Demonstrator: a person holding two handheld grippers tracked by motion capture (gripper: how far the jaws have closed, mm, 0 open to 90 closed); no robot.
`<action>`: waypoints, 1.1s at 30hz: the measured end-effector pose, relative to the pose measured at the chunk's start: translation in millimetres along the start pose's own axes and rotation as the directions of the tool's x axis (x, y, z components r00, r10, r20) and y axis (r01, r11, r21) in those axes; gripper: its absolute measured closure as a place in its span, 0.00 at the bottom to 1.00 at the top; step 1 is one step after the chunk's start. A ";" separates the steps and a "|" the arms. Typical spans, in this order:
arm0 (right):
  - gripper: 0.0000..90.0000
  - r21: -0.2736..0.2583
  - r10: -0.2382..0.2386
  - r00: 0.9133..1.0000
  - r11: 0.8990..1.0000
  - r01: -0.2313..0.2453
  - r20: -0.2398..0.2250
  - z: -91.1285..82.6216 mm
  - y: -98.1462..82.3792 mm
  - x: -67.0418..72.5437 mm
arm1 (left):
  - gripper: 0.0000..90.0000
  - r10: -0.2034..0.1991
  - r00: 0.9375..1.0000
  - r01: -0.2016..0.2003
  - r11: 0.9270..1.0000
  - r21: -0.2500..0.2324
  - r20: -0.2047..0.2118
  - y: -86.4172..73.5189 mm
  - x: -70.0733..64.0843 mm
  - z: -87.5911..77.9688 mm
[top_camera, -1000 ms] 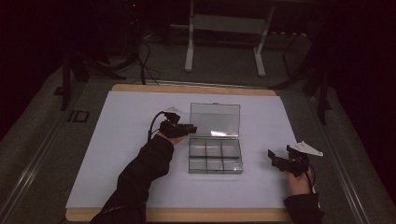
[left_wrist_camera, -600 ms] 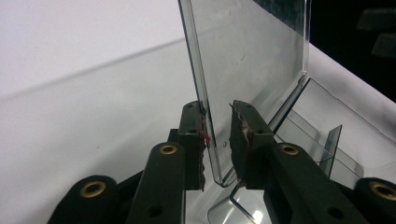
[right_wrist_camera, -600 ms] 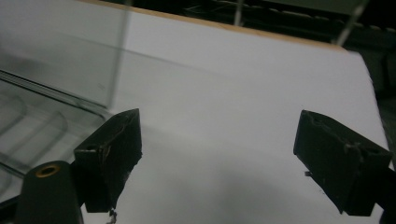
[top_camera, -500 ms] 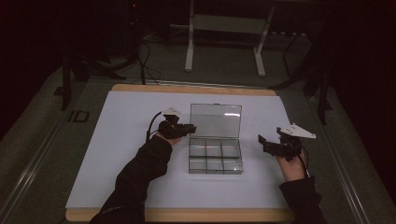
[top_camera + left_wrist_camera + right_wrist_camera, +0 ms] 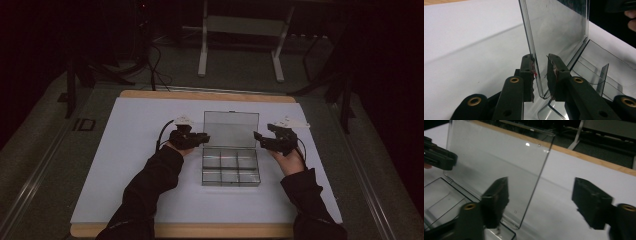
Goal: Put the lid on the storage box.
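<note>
The white-topped table [image 5: 130, 165] carries a clear plastic compartment box [image 5: 230, 167], sitting a little toward the far edge and about midway between the left and right edges, its tray flat on the white surface and its lid [image 5: 231, 129] standing upright from the hinge along the tray's far side. So the box is open, the compartments look empty from the high view, and the work in hand seems to be the lid itself. The left gripper [image 5: 204, 138] is on the lid's left edge: in the left gripper view its jaws are clenched on the thin clear panel low down near the hinge corner, pads [image 5: 532, 75] pressed on either side of it. The right gripper [image 5: 258, 136] is at the lid's right edge, and its jaws have just been closing in; in the right gripper view the lid's edge [image 5: 537, 182] stands in the gap between them, but the pads are clear of it, so nothing is held on that side yet. My guess is the next move is for the right jaws to finish pinching that edge, squarely and gently since the plastic is thin and slick, then both hands swing the lid together about the hinge, keeping the tray from sliding.
</note>
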State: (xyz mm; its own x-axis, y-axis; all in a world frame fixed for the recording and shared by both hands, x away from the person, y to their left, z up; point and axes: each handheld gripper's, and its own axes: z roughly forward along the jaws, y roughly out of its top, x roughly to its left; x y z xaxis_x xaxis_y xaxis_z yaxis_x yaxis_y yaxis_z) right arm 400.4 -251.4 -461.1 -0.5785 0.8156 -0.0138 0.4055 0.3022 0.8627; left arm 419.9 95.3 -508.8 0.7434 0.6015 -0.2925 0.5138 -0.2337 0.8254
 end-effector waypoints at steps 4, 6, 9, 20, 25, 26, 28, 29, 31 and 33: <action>0.52 0.024 0.001 1.000 1.000 0.000 -0.021 9.1 0.4 0.8 | 0.86 -0.001 1.000 0.001 1.000 -0.004 0.006 -0.5 1.1 0.3; 0.57 0.036 0.004 1.000 0.999 -0.003 -0.019 13.2 0.1 1.0 | 0.86 0.001 1.000 -0.001 1.000 -0.006 0.007 -0.7 1.3 0.3; 0.67 0.053 0.017 0.999 0.998 -0.015 -0.034 19.3 -1.3 -0.6 | 0.85 0.009 1.000 -0.009 1.000 -0.009 0.005 -0.9 0.8 0.1; 0.81 0.050 0.003 0.998 0.999 0.000 -0.057 16.3 -0.3 0.8 | 0.85 0.015 1.000 -0.015 1.000 -0.021 -0.026 3.3 -4.9 -2.7; 0.84 0.035 -0.014 0.998 0.999 0.016 -0.061 10.4 -0.4 3.1 | 0.85 0.018 0.999 -0.019 0.999 -0.033 -0.038 11.0 -9.9 -9.0; 0.84 0.033 -0.014 0.998 0.999 0.017 -0.065 9.0 -0.6 3.1 | 0.86 0.018 0.999 -0.019 0.999 -0.032 -0.038 12.1 -10.9 -10.1; 0.86 0.030 -0.015 0.997 0.999 0.017 -0.079 5.4 -1.0 2.2 | 0.86 0.027 0.999 -0.028 0.999 -0.022 -0.046 13.4 -12.7 -11.7; 0.86 0.030 -0.015 0.997 0.999 0.017 -0.079 5.4 -1.0 2.2 | 0.86 0.027 0.999 -0.028 0.999 -0.022 -0.045 13.7 -13.4 -12.8; 0.88 0.029 -0.007 0.995 1.000 0.010 -0.102 0.9 -1.7 0.9 | 0.87 0.027 0.999 -0.028 0.999 -0.026 -0.045 13.7 -14.9 -14.7; 0.88 0.027 -0.011 0.994 1.000 0.014 -0.108 -0.4 -2.2 0.9 | 0.87 0.036 0.998 -0.037 0.999 -0.021 -0.044 14.3 -16.6 -16.4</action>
State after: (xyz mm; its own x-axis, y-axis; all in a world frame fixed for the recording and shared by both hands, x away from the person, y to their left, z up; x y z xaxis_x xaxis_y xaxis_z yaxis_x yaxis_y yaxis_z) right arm 398.7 -251.6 -462.7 -0.6560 0.7541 0.0310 0.4161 0.3270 0.8485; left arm 407.8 94.5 -484.2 0.7419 0.6256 -0.2413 0.4770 -0.2394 0.8457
